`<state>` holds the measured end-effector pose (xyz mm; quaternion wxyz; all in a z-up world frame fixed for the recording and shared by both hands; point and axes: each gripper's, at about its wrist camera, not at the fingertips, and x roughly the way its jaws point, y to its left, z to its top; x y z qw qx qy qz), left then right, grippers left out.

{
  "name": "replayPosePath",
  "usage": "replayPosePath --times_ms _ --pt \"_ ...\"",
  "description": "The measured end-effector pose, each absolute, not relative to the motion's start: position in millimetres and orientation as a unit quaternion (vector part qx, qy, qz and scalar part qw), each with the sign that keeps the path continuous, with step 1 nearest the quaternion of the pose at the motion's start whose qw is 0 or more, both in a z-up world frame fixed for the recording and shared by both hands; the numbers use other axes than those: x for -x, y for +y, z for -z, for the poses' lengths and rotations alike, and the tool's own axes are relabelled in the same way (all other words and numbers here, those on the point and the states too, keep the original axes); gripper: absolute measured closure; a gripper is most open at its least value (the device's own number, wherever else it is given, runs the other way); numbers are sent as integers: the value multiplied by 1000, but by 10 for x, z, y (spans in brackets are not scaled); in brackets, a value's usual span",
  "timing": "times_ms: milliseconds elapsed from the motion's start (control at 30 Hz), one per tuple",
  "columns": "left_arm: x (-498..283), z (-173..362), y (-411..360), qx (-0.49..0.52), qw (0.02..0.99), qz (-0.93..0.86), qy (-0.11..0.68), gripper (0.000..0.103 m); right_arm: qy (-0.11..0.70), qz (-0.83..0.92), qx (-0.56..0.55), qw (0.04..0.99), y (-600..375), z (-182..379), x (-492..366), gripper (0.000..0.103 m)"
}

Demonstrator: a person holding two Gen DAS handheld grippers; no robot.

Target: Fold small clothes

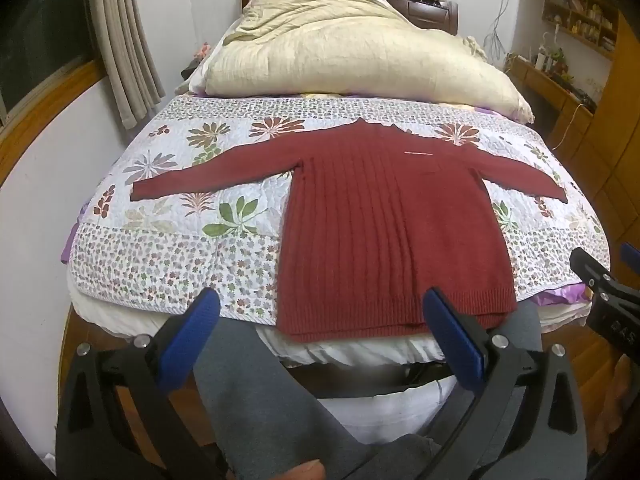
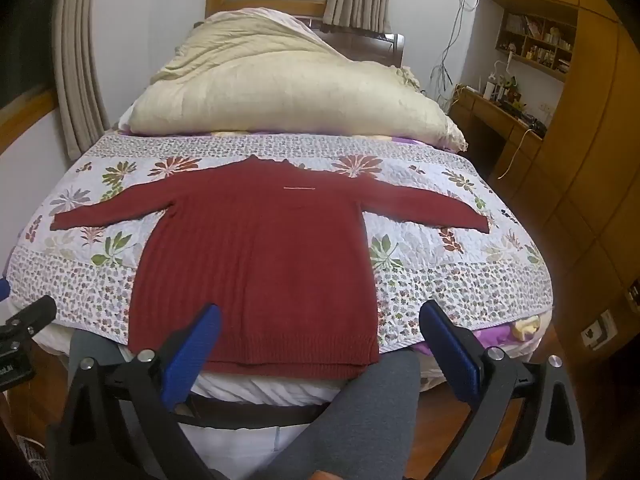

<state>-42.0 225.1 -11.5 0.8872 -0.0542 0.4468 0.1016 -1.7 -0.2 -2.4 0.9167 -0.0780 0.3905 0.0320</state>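
**Sweater spread flat, folding yet to begin**

The sweater (image 1: 394, 232) lies face-down or face-up — which cannot be told — at the foot of a bed, its hem at the near edge of the flowered quilt (image 1: 168, 264) and both sleeves stretched out to the sides. Nearest the cameras, the left gripper (image 1: 320, 340) and the right gripper (image 2: 320, 344) hang short of the bed over the person's grey trouser legs (image 1: 256, 396), each with its blue pads spread wide and nothing between them. No fold is visible, so the job appears to be at its start. A likely first move is to take a sleeve cuff (image 1: 138, 192) and bring it across the body, which calls for reaching well out to the side. Beyond the sweater, a bundled cream duvet (image 1: 360, 56) fills the head of the bed. On the far wall, shelves (image 2: 532, 44) hold small items too blurred to name.
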Motion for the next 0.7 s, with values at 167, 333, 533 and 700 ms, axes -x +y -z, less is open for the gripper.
replayPosePath --times_ms 167,333,533,700 --pt "443 81 2227 51 887 -103 448 3 391 -32 78 917 -50 38 10 4" --pt "422 99 2205 52 886 -102 449 3 390 -31 79 917 -52 31 0 4" --pt "429 105 2194 50 886 -103 449 3 390 -31 82 917 -30 37 -18 4" --pt "418 105 2198 50 886 -102 450 3 390 -31 83 916 -26 38 -14 4"
